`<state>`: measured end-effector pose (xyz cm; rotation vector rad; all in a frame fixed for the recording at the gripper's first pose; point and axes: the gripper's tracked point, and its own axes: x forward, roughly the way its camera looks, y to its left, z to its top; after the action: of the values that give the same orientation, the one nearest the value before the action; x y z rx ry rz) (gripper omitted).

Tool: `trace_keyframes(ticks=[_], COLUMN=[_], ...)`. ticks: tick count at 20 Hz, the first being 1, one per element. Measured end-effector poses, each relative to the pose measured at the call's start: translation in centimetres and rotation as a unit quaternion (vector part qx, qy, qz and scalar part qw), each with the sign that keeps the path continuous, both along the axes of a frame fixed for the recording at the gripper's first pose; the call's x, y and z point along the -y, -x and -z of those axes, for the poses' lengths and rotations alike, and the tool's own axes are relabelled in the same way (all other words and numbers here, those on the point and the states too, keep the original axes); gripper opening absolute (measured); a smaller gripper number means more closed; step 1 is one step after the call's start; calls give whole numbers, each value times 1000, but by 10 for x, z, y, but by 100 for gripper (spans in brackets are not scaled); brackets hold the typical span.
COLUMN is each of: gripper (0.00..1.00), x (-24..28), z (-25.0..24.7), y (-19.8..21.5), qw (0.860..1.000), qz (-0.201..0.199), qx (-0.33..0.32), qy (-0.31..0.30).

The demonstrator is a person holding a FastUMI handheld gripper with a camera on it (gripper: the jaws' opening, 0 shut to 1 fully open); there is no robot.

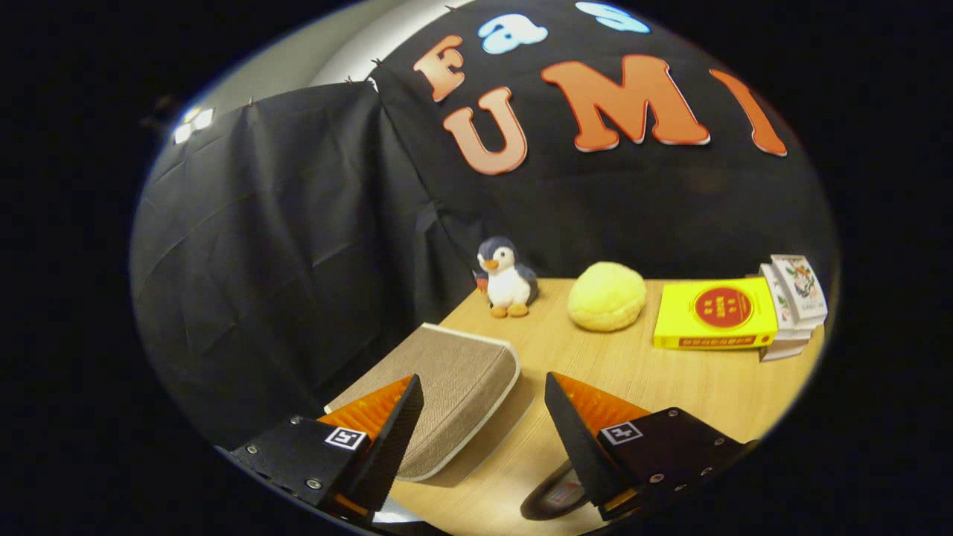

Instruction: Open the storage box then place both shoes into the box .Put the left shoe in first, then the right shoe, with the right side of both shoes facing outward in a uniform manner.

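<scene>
The storage box [447, 387] is a beige fabric box with white piping. It sits on the wooden table [670, 387] with its lid shut, just ahead of the left finger and partly between the fingers. My gripper [484, 409] hangs above the table, open, nothing between its fingers. A dark rounded shape with a pale inner part [555, 495] lies on the table beneath the right finger, mostly hidden. I cannot tell whether it is a shoe.
At the table's far edge by the black cloth stand a toy penguin [506, 279], a yellow round plush [607, 295], a yellow book [716, 313] and a stack of small boxes [793, 301]. The table's left edge runs past the storage box.
</scene>
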<state>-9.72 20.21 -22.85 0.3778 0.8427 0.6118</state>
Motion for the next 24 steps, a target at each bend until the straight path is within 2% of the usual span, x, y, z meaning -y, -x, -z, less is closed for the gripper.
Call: trace_keyframes(ticks=[5,8,13,21,24], gripper=[98,98,98,98,95], x=[-36,-48,-75,-96,-90], z=[39,58,75,76,73], y=[38,56,65,70,68], qw=[990,980,972,947,948], qz=[-38,-51,-76,-74,-71], qx=[-126,-175,-198,-254,-246], qy=[-56,-78,-98,-181,-187])
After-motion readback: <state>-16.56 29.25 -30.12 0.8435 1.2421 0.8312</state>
